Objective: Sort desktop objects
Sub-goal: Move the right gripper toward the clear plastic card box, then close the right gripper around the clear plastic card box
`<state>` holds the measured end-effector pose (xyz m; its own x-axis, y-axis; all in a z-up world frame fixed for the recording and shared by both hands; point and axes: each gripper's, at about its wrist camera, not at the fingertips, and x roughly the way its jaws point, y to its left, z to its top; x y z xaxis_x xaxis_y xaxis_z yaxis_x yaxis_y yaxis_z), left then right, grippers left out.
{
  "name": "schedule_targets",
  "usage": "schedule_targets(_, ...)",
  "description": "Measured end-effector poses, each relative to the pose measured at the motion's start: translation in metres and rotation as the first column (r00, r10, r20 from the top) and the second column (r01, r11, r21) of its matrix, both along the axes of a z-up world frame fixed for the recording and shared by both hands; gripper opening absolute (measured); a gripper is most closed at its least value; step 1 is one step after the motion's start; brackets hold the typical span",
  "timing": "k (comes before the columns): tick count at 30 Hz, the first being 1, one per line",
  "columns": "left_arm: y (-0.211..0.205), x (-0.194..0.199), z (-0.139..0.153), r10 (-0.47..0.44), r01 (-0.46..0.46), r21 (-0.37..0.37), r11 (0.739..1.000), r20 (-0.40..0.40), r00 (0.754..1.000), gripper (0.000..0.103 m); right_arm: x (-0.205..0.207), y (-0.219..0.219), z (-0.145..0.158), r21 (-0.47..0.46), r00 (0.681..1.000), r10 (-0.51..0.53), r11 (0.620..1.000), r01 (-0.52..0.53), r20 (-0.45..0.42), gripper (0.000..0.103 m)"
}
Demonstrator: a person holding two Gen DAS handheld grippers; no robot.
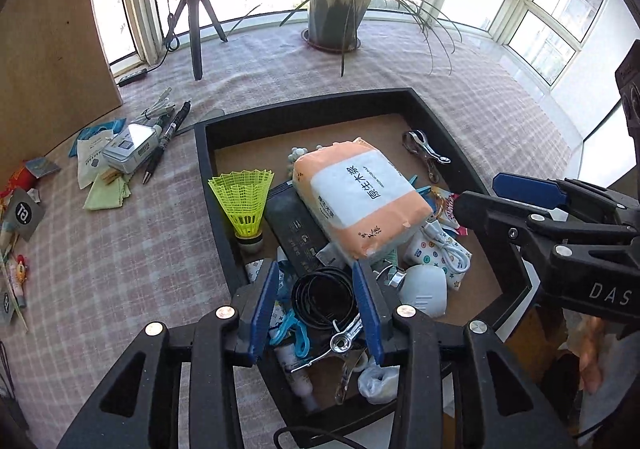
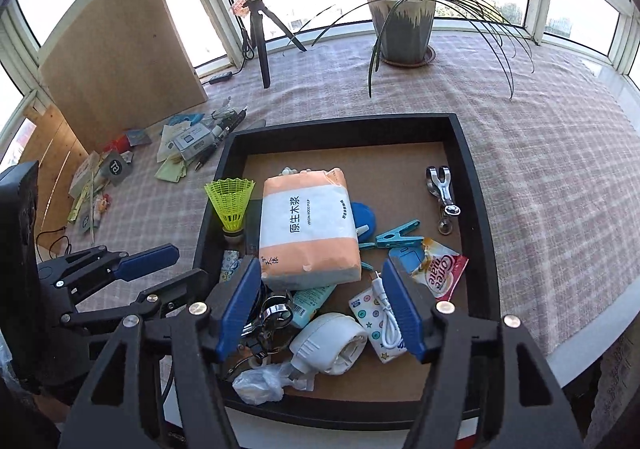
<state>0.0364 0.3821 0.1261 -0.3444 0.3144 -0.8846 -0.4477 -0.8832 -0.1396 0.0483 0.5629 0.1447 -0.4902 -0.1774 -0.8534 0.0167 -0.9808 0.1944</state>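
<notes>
A black tray point(image 2: 476, 209) on the checked cloth holds an orange and white tissue pack point(image 2: 306, 225), a yellow shuttlecock point(image 2: 230, 205), a metal clip point(image 2: 442, 189), a blue peg point(image 2: 396, 235), a coffee sachet point(image 2: 440, 273) and a white USB cable point(image 2: 386, 313). My right gripper point(image 2: 320, 309) hangs open over the tray's near end, just short of the tissue pack, gripping nothing. My left gripper point(image 1: 316, 309) is open above a coiled black cable point(image 1: 322, 297) lying in the tray point(image 1: 204, 153); its pads do not press on it. The two grippers are side by side.
Loose things lie on the cloth left of the tray: pens point(image 1: 168, 133), a small tin box point(image 1: 128, 147), packets and a green cloth point(image 1: 106, 197). A potted plant point(image 1: 336, 17), a ring-light tripod point(image 1: 196, 21) and a brown board point(image 1: 48, 49) stand behind. The table's edge runs close on the right.
</notes>
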Motion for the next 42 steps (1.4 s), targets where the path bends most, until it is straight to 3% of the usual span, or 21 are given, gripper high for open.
schedule_targets(11, -0.102, -0.03, 0.004, 0.182, -0.182, -0.018, 0.983, 0.006, 0.983, 0.037, -0.044, -0.075, 0.012, -0.037, 0.992, 0.102, 0.994, -0.105, -0.078, 0.062)
schedule_targets(17, -0.176, -0.062, 0.003, 0.28, -0.279, -0.013, 0.96, 0.024, 0.96, 0.036, -0.076, -0.136, 0.011, -0.066, 0.976, 0.211, 0.975, -0.214, -0.045, 0.062)
schedule_targets(23, -0.221, -0.102, 0.006, 0.31, -0.311, 0.015, 0.95, 0.039, 0.95, 0.036, -0.115, -0.184, 0.009, -0.063, 0.972, 0.236, 0.97, -0.235, 0.002, 0.062)
schedule_targets(30, -0.224, -0.149, -0.008, 0.309, -0.313, 0.054, 0.948, 0.073, 0.948, 0.036, -0.182, -0.205, 0.001, -0.085, 0.975, 0.218, 0.973, -0.213, 0.052, 0.062)
schedule_targets(42, -0.188, -0.21, -0.083, 0.33, -0.359, 0.096, 0.929, 0.228, 0.916, 0.036, -0.292, -0.212, -0.08, -0.177, 0.952, 0.228, 0.965, -0.193, 0.204, 0.062)
